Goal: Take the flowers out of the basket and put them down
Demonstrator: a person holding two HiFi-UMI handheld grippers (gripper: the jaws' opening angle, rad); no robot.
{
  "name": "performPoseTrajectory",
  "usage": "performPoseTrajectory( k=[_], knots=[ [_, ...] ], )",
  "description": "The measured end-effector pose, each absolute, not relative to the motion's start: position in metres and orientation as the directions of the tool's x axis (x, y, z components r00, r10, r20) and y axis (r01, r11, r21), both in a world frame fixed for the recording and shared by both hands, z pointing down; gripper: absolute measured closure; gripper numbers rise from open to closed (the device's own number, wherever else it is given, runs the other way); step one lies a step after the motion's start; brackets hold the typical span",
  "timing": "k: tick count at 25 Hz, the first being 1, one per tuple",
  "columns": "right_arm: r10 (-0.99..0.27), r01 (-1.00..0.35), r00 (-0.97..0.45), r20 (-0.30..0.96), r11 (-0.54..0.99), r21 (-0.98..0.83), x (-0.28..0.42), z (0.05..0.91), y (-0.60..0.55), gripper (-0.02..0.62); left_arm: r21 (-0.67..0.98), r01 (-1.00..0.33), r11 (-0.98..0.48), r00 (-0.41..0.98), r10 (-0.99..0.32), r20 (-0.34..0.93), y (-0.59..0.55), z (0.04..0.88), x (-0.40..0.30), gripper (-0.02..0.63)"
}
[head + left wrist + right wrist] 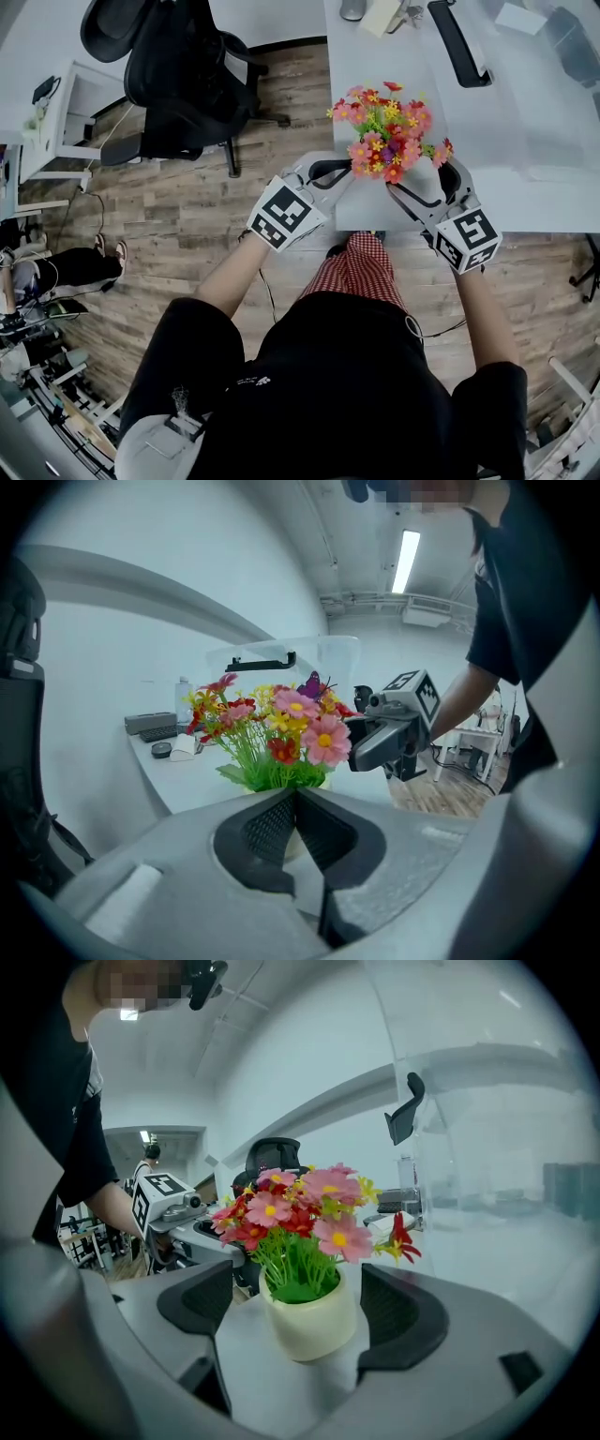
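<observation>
- While the left tongs (298, 799) are pressed together on the near rim of the cream pot (309, 1321), with a pale sliver of it seen between the pads, the right tongs (292, 1309) are spread. The pot stands between their pads and is touched by neither.
- The flowers (389, 131) are found in that pot at the near edge of the desk (497, 141), between the two tongs. No basket is seen in any view, and whether the pot rests on the desk cannot be told.
- Risk one: the load is judged to be carried by a single thin pinch on the rim. A tilt or swing of the pot about that point is to be expected, and a slip could follow.
- Risk two: the pot is placed at the desk edge, so a lost grip could send it to the wooden floor (187, 216).
- Risk three: if the right tongs are closed off-centre, the pot may be pushed out of the left pinch, or stems may be crushed.
</observation>
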State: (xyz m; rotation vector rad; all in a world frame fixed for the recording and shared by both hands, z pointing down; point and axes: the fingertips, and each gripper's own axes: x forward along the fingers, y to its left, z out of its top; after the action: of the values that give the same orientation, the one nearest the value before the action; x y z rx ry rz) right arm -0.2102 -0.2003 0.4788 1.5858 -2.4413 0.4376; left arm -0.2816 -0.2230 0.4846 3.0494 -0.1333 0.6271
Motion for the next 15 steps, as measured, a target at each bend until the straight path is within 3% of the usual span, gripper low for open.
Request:
performPoseTrajectory(
  k=[7, 11, 15],
  knots=[
    [-0.854, -0.908, -0.419, 0.308, 0.39, -0.153, -0.212, 0.472, -0.2, 0.16, -0.04, -0.061, -0.997, 0.908, -0.072, 0.414, -0.219, 0.482, -0.285, 0.598],
    [-0.857, -0.903, -0.429, 0.286, 0.399, -0.158, -0.219, 0.466, -0.199, 0.192, -0.028, -0.079, -0.996, 0.914, -0.084, 0.397, -0.219, 0.475, -0.291, 0.599],
    [-0.866, -0.899, -0.433, 0.25, 0.396, -0.186, -0.219, 0.461, -0.195, 0.344, -0.027, -0.093, -0.995, 0.92, -0.097, 0.379, -0.219, 0.466, -0.292, 0.599]
  ],
)
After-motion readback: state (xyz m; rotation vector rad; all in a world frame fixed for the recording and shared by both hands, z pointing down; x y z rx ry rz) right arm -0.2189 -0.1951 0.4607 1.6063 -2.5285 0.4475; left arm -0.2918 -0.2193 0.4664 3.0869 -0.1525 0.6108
